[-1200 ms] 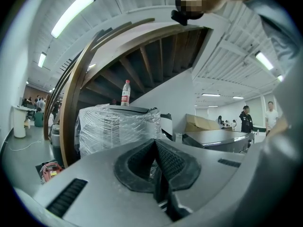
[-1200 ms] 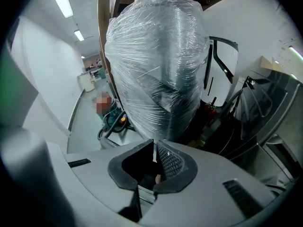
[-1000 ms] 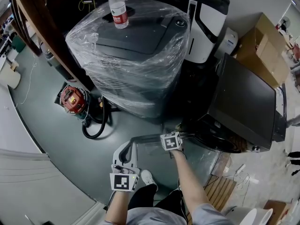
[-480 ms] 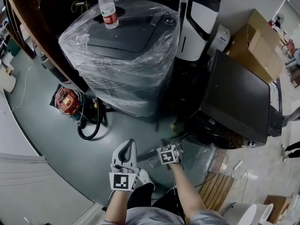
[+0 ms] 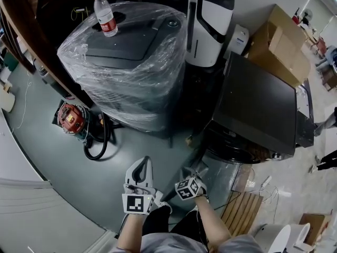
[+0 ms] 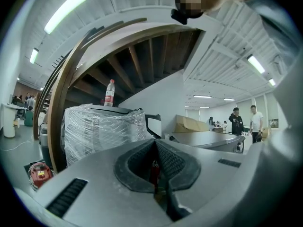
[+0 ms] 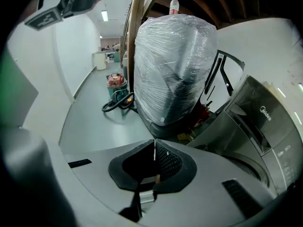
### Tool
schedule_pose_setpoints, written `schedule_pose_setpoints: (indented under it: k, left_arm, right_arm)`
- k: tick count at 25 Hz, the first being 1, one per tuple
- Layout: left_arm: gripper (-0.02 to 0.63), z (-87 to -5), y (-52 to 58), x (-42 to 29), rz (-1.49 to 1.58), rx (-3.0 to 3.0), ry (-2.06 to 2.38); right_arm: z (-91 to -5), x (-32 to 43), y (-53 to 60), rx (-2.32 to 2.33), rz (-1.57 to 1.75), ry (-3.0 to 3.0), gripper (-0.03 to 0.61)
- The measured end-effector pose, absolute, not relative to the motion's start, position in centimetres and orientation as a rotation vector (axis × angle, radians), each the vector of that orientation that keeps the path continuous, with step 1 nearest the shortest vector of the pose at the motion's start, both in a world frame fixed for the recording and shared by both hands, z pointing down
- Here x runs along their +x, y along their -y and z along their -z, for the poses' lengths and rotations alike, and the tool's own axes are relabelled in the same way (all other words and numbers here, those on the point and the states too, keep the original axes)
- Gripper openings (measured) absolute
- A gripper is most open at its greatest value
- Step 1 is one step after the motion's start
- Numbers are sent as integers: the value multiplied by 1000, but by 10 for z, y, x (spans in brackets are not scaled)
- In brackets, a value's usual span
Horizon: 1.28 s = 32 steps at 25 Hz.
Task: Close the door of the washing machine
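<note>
The dark washing machine (image 5: 258, 109) stands at the right in the head view, its round front opening (image 5: 234, 152) facing me. Its glassy door (image 5: 224, 177) hangs open, low in front of the machine. My right gripper (image 5: 194, 174) is shut and holds nothing, just left of the door's edge; touching or apart, I cannot tell. In the right gripper view, the right gripper (image 7: 154, 143) points past the machine's front (image 7: 265, 122) and drum rim (image 7: 251, 167). My left gripper (image 5: 143, 162) is shut and holds nothing over the grey floor; in its own view the left gripper (image 6: 155, 143) faces the machine's top (image 6: 208, 138).
A plastic-wrapped appliance (image 5: 126, 67) with a water bottle (image 5: 105, 13) on top stands ahead to the left. A white-and-black unit (image 5: 208, 22) and cardboard boxes (image 5: 279, 46) lie behind. A red tool (image 5: 71, 117) with a black hose (image 5: 97, 138) is on the floor, a wooden pallet (image 5: 245, 215) near my feet.
My right gripper has drawn back from the door's edge toward my body. The head view has shifted, so everything sits further left. The left gripper has hardly moved.
</note>
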<state>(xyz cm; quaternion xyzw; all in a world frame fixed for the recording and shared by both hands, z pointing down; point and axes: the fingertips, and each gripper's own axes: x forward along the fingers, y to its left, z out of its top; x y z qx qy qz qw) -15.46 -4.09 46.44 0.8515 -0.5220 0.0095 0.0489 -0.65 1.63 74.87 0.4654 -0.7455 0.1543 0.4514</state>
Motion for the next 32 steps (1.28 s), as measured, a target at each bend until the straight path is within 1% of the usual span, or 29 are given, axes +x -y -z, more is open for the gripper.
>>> schedule_pose_setpoints:
  k: [4, 20, 25, 32]
  left_arm:
    - [1, -460, 36, -124, -19, 2624, 1550]
    - [0, -452, 6, 26, -8, 2724, 1365]
    - [1, -452, 0, 51, -23, 2732, 1362]
    - [0, -454, -3, 67, -40, 2721, 1402]
  right_arm:
    - [-748, 18, -39, 1136, -351, 1811, 8]
    - [-740, 145, -100, 1259, -464, 1728, 2]
    - [-742, 190, -105, 1310, -458, 1672, 2]
    - [-748, 254, -96, 1396, -435, 1598, 2]
